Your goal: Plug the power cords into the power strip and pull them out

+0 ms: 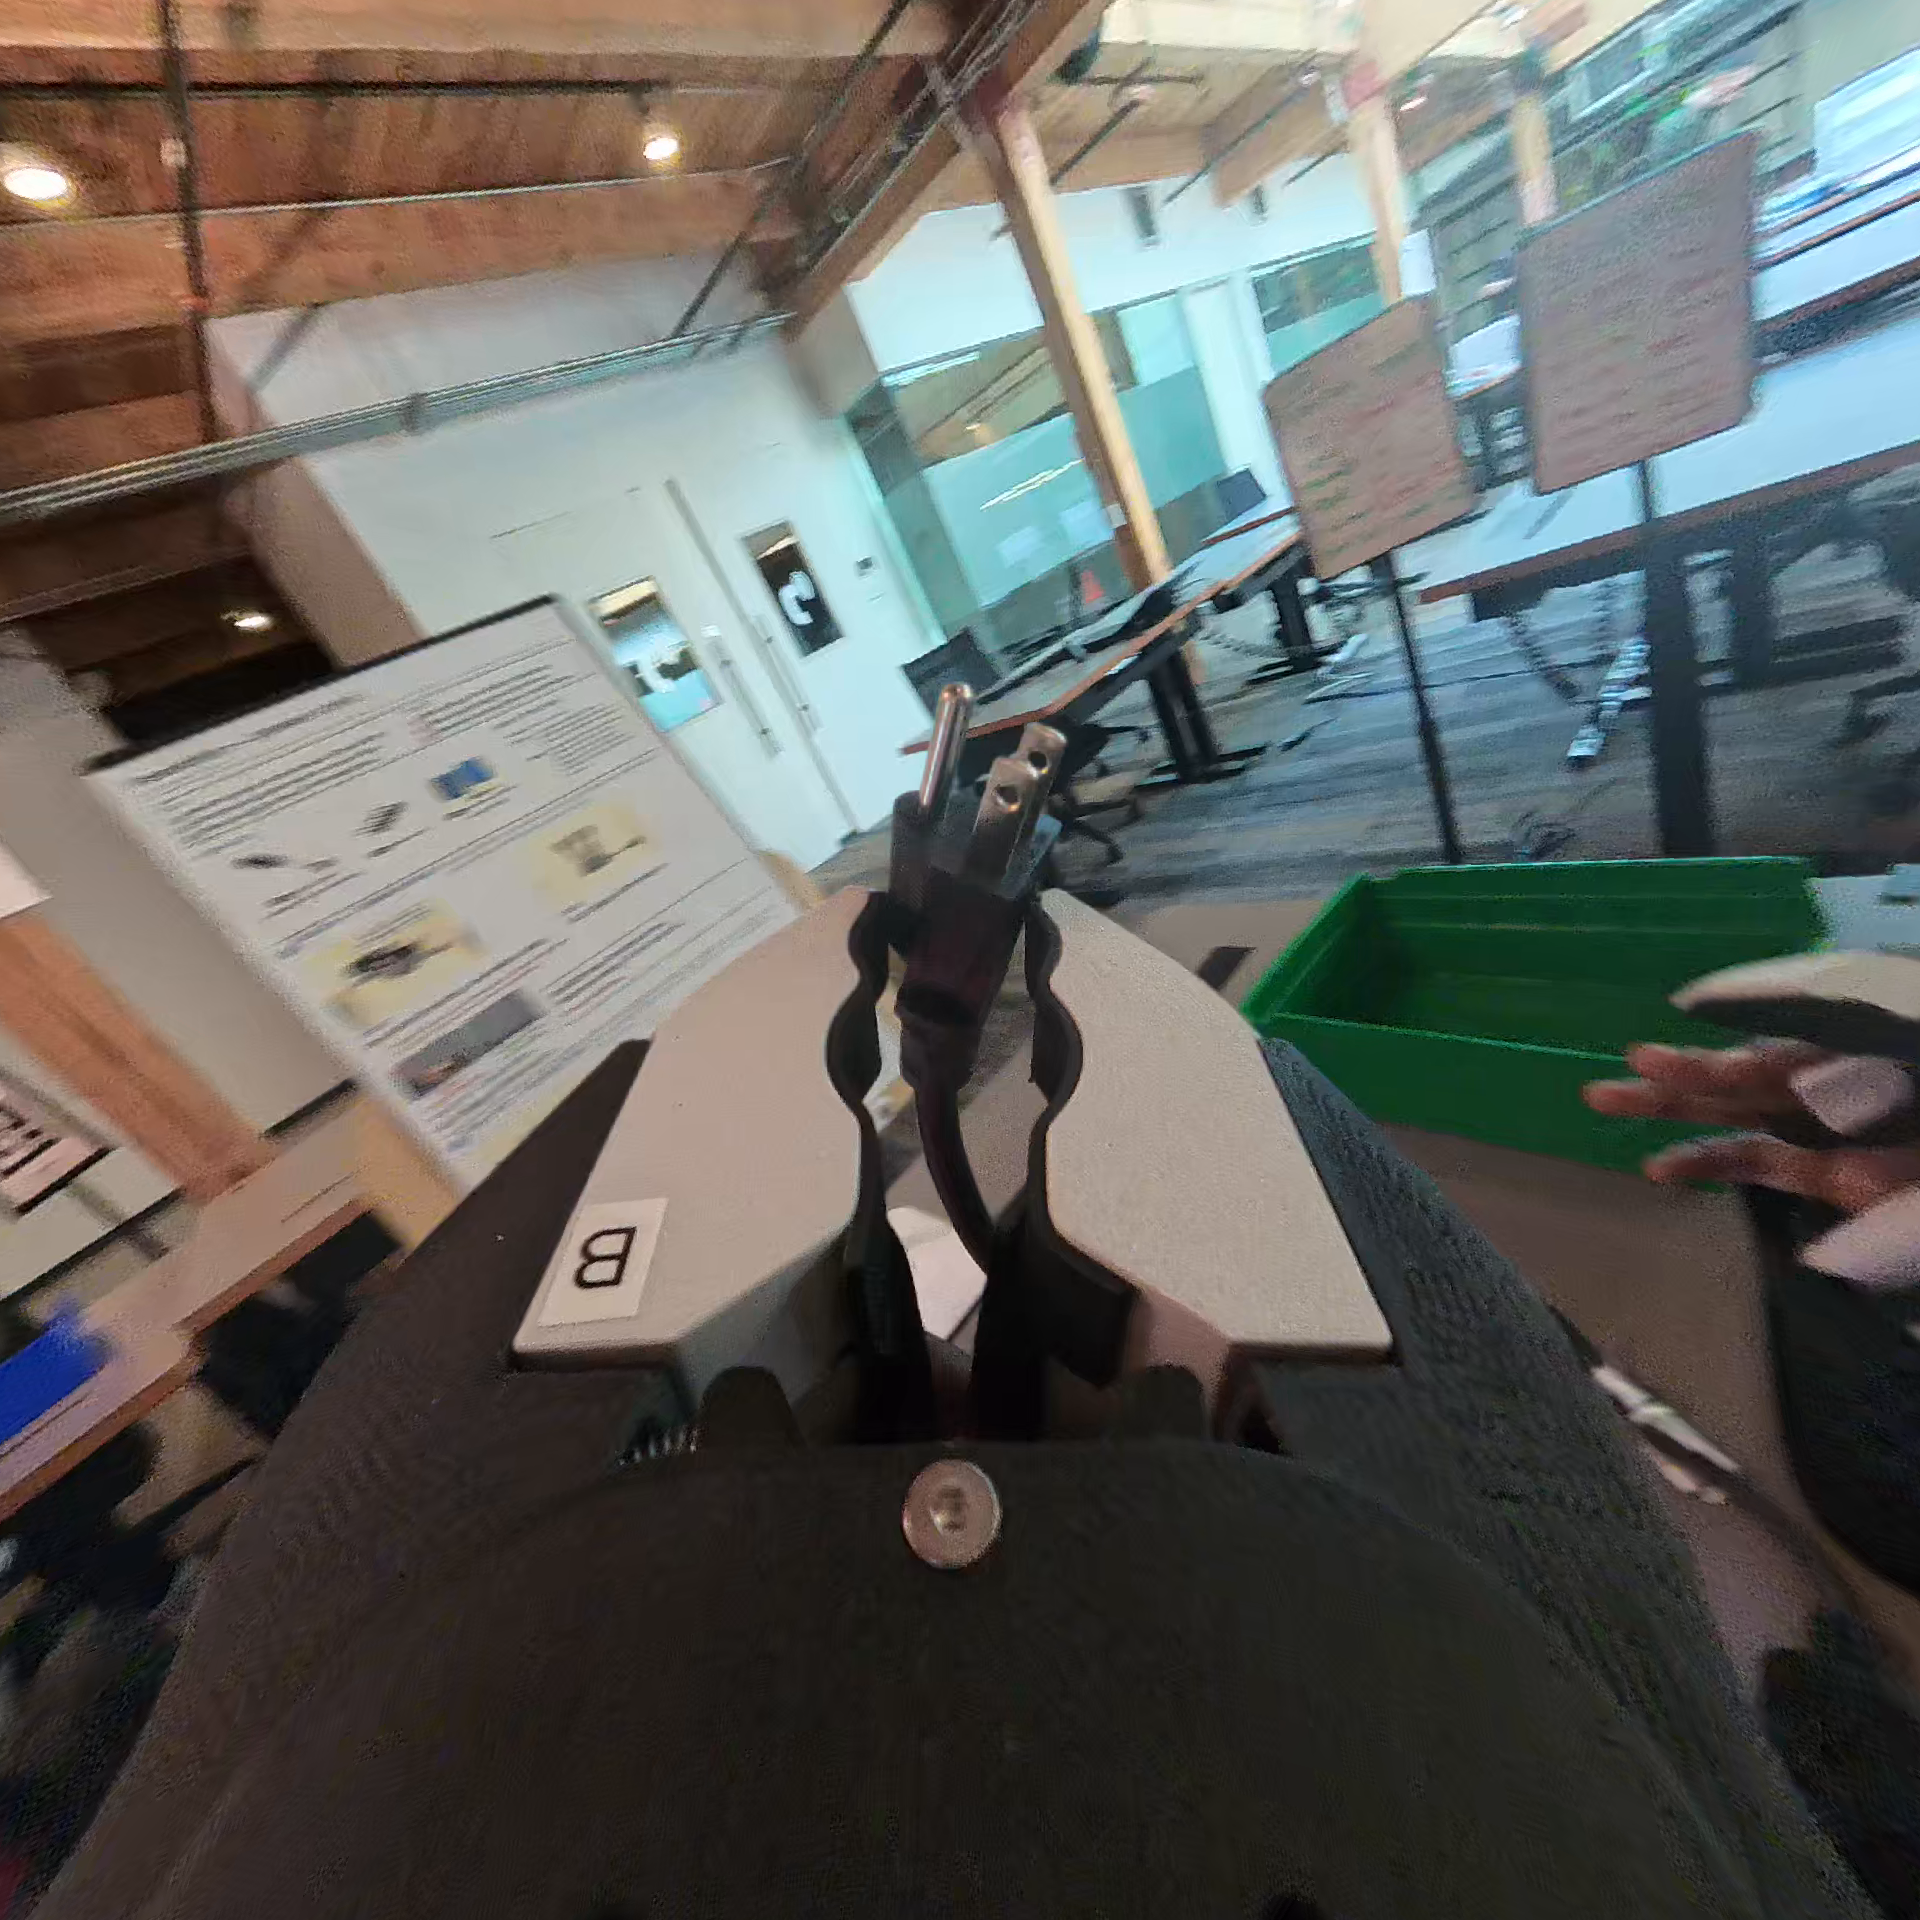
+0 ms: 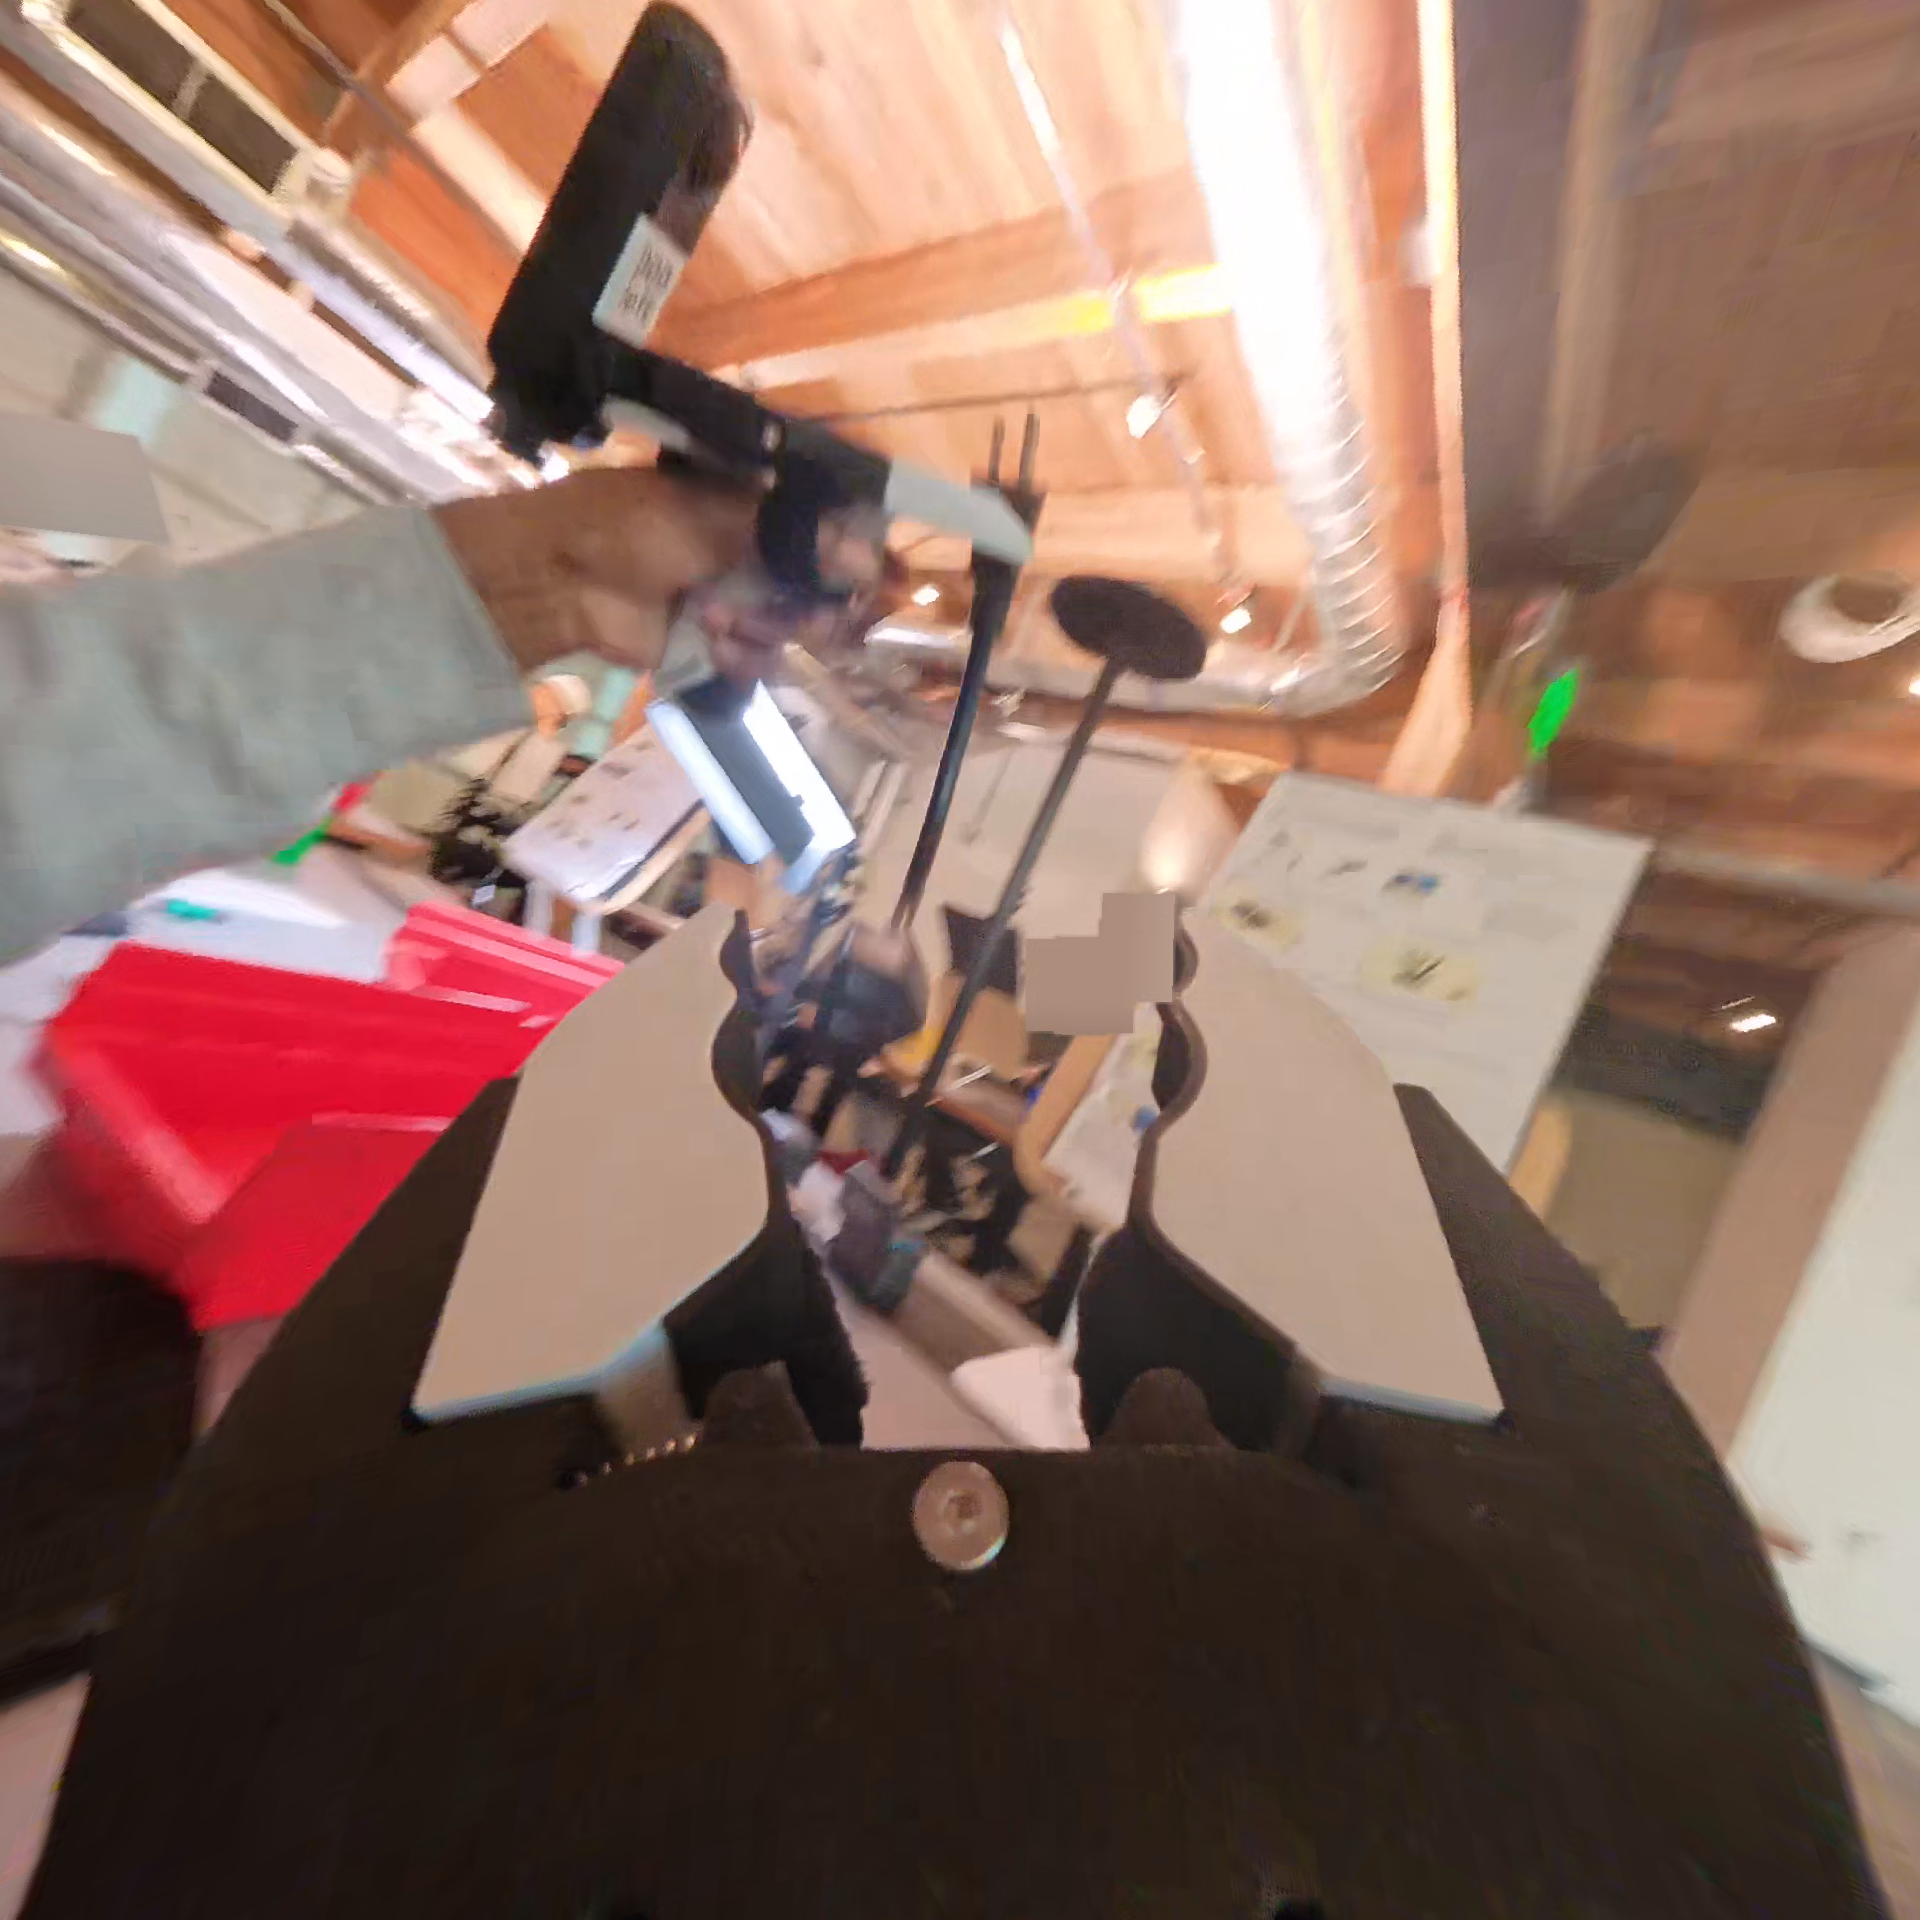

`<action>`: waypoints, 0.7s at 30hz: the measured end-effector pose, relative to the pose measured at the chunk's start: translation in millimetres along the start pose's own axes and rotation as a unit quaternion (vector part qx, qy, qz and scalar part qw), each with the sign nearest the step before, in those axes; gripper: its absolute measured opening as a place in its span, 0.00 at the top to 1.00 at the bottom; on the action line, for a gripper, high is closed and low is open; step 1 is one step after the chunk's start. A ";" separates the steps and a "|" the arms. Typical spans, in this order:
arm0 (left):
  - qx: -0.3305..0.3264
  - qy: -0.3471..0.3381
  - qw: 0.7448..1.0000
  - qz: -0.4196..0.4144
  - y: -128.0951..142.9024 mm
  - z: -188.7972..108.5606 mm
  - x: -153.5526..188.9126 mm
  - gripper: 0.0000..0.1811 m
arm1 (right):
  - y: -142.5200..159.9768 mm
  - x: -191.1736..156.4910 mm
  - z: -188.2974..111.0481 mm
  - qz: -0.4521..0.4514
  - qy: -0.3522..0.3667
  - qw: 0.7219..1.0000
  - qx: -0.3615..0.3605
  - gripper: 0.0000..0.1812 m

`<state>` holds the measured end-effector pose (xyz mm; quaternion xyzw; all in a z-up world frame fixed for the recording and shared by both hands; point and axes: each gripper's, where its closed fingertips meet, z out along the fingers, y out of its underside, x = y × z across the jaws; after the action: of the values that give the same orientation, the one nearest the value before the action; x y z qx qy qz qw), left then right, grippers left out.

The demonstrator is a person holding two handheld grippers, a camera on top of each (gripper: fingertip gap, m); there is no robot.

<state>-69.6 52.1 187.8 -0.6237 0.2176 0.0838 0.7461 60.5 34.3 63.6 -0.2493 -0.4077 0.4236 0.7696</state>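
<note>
Between our left gripper's (image 1: 956, 935) clamped fingers the plug (image 1: 961, 883) pointed prongs-up and forward; our right gripper (image 2: 956, 997) gaped empty, and no power strip was in sight.

A green plastic bin (image 1: 1538, 997) with an open top sits at the right of the left wrist view, and a white poster board (image 1: 436, 862) printed with text and small pictures stands at the left. Behind them, long brown-edged desks on black legs (image 1: 1143, 644) fill the room under wooden ceiling beams (image 1: 343, 239). The right wrist view shows blurred red plastic bins (image 2: 260, 1081), apparently stacked, at its left.
</note>
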 end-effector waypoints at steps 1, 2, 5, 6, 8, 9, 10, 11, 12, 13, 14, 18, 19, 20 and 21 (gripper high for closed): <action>0.004 0.021 1.000 -0.003 0.2 11.0 20.9 0.87 | -12.0 5.5 4.9 -0.022 0.019 1.000 0.008 0.61; 0.007 0.038 0.999 -0.007 1.7 21.2 41.2 0.87 | -20.9 9.8 9.4 -0.042 0.030 0.999 0.007 0.61; 0.004 0.083 0.997 -0.001 11.5 46.7 97.1 0.87 | -17.8 23.9 18.5 -0.067 0.034 0.995 -0.064 0.64; 0.002 0.095 0.996 0.003 14.6 52.6 112.9 0.87 | -11.0 30.2 18.4 -0.059 0.033 0.994 -0.089 0.65; -0.004 0.108 0.994 0.022 20.0 61.7 138.9 0.87 | 5.1 42.4 14.9 -0.028 0.032 0.991 -0.126 0.65; -0.009 0.113 0.993 0.035 23.1 65.3 150.2 0.87 | 11.3 47.2 12.4 -0.016 0.031 0.991 -0.132 0.65; -0.013 0.118 0.992 0.042 26.0 68.4 160.9 0.87 | 14.8 51.4 9.8 -0.009 0.033 0.991 -0.126 0.66; -0.017 0.124 0.991 0.047 29.1 70.8 171.0 0.87 | 15.7 56.2 6.9 -0.007 0.041 0.993 -0.113 0.68; -0.022 0.129 0.990 0.047 32.6 73.0 180.0 0.87 | 15.6 60.4 3.9 -0.008 0.050 0.994 -0.096 0.69; -0.024 0.134 0.990 0.044 35.8 75.1 187.9 0.87 | 14.8 63.4 0.8 -0.008 0.057 0.995 -0.079 0.72; -0.027 0.140 0.989 0.038 39.0 76.9 195.0 0.87 | 14.2 66.0 -2.4 -0.005 0.064 0.996 -0.064 0.74; -0.040 0.148 0.988 0.005 52.7 84.6 209.8 0.87 | 24.7 73.1 -15.5 0.026 0.076 0.995 -0.057 0.86; -0.046 0.145 0.988 0.003 57.2 86.5 211.3 0.87 | 29.3 73.0 -17.9 0.033 0.071 0.995 -0.064 0.86; -0.050 0.145 0.988 -0.004 61.1 87.8 212.8 0.87 | 33.5 72.7 -19.9 0.036 0.065 0.995 -0.072 0.86; -0.056 0.145 0.988 -0.010 65.1 88.6 213.7 0.87 | 37.6 72.0 -21.6 0.039 0.057 0.994 -0.081 0.86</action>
<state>114.6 120.0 49.1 -0.6718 0.3127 -0.0029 0.6715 84.0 114.5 54.4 -0.3503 -0.3865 0.4039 0.7515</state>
